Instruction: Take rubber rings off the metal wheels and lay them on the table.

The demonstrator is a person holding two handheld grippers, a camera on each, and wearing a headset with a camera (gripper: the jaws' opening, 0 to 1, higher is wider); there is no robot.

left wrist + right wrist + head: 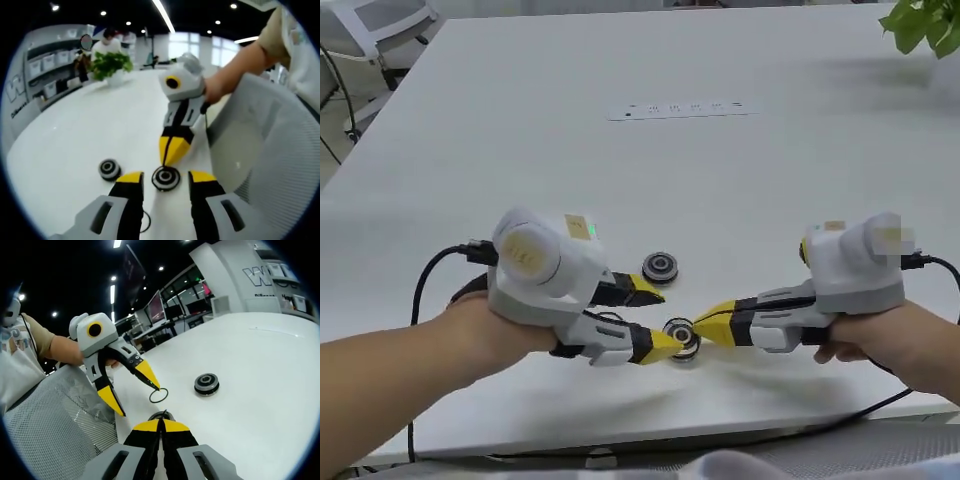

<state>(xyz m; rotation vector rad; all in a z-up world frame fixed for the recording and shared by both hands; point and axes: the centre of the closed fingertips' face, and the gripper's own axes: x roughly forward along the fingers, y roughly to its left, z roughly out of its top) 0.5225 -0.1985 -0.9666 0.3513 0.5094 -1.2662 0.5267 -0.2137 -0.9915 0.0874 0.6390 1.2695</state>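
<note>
A metal wheel (682, 336) lies near the table's front edge, between the two grippers. My left gripper (658, 318) is open, its yellow jaws standing either side of that wheel (166, 179) without touching it. My right gripper (706, 326) is shut, and its pointed tips meet at the wheel's rim (160, 415); whether they pinch a ring I cannot tell. A loose black rubber ring (158, 395) lies flat on the table, just under the left gripper's (135, 395) upper tip. A second wheel (660, 267) (109, 169) (206, 383) sits a little farther back, untouched.
A flush socket panel (685, 108) sits in the white table (520, 120) farther back. A potted plant (925, 25) stands at the far right corner. A white mesh chair (270, 140) is at the near edge. A black cable (430, 275) trails from the left gripper.
</note>
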